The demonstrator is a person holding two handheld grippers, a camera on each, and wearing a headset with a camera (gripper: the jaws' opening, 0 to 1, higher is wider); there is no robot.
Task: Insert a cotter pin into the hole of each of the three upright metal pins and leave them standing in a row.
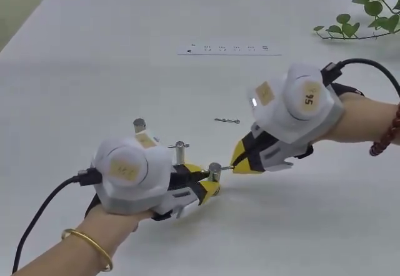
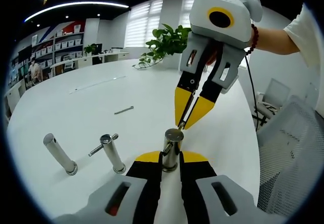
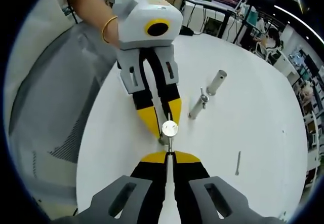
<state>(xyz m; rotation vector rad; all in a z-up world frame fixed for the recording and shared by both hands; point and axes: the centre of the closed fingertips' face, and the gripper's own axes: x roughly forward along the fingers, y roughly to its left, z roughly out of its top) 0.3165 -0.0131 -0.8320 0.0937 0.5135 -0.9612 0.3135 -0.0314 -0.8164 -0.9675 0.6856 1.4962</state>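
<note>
The left gripper (image 2: 171,159) has its jaws closed narrowly on the lower part of the near pin (image 2: 172,144), which stands upright on the table (image 1: 94,70). The right gripper (image 3: 169,156) has its jaws pinched shut on a cotter (image 3: 169,144), whose tip is at the near pin's top end. Whether the tip has entered the hole cannot be told.

The likeliest fault is a miss. If the cotter meets solid metal beside the hole, the push would probably tilt the near pin in its low grip or turn the thin cotter in the right jaws. Any sideways slide of the near pin could also carry the left gripper into the middle pin (image 2: 111,153) just beside it, which already has a cotter through it. The far pin (image 2: 59,154), beyond the middle pin, has none, and the spare cotter (image 1: 227,121) lies well behind the near pin.

The right gripper view looks along the cotter onto the near pin's round top, so it shows the sideways line-up but hides the height of the hole. The left gripper view shows the near pin from the side, with the right tips sloping down to its top. The head view shows all three pins in a row.
</note>
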